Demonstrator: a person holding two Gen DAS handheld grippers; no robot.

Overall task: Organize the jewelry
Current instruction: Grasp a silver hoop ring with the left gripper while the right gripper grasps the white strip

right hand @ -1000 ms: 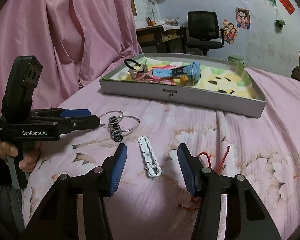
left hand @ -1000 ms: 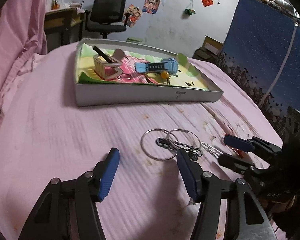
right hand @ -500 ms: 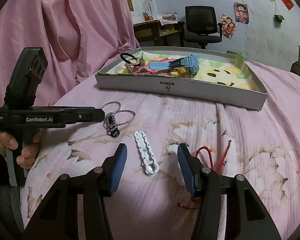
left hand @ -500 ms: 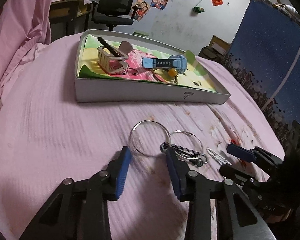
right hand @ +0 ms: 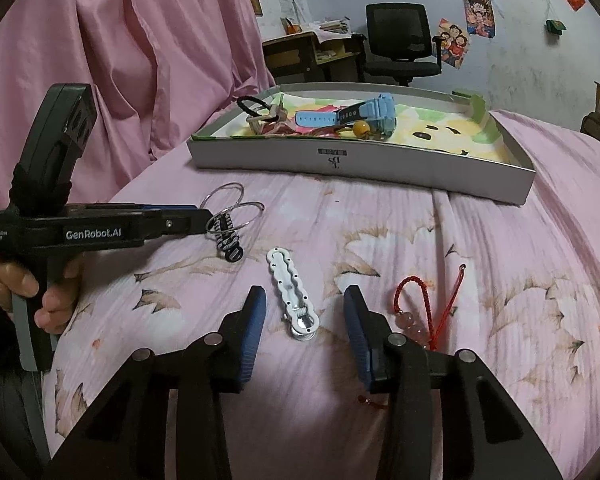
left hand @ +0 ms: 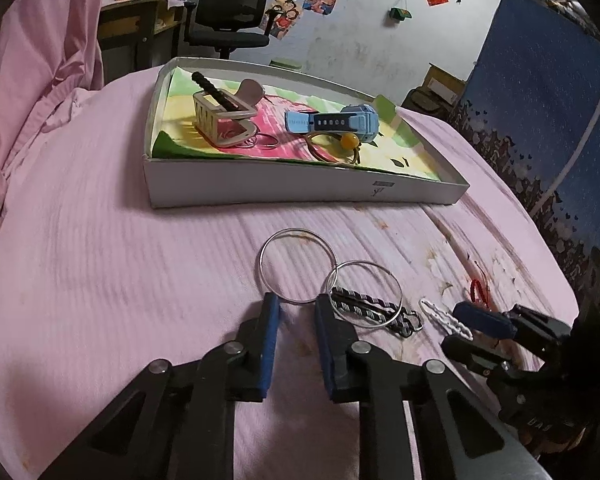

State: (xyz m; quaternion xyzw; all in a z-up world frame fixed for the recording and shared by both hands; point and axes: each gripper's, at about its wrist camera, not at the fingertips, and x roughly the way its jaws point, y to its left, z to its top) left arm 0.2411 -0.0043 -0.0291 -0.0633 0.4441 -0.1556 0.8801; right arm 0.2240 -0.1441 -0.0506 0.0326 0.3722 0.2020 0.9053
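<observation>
Two silver rings [left hand: 296, 266] [right hand: 232, 206] and a black-and-white braided band [left hand: 360, 307] lie linked on the pink bedspread. My left gripper [left hand: 296, 303] [right hand: 206, 221] has the near rim of the left ring between its fingertips. Its jaws are closing and the pads stand apart from the wire. A white hair clip [right hand: 294, 294] [left hand: 446, 316] lies lengthwise between the fingers of my right gripper [right hand: 305, 305] [left hand: 466, 334]. Those jaws are closing too, with a gap on both sides of the clip.
A white box tray [left hand: 300, 184] [right hand: 360, 164] farther back holds a blue watch [left hand: 332, 120], a beige hair claw [left hand: 224, 120], a black hair tie and small rings. A red cord with pink beads [right hand: 420, 308] lies right of the right gripper. Pink curtain hangs at left.
The left gripper has come forward to the ring's near rim and its jaws have narrowed a lot. The right gripper has kept its place and its jaws have narrowed around the white clip.
</observation>
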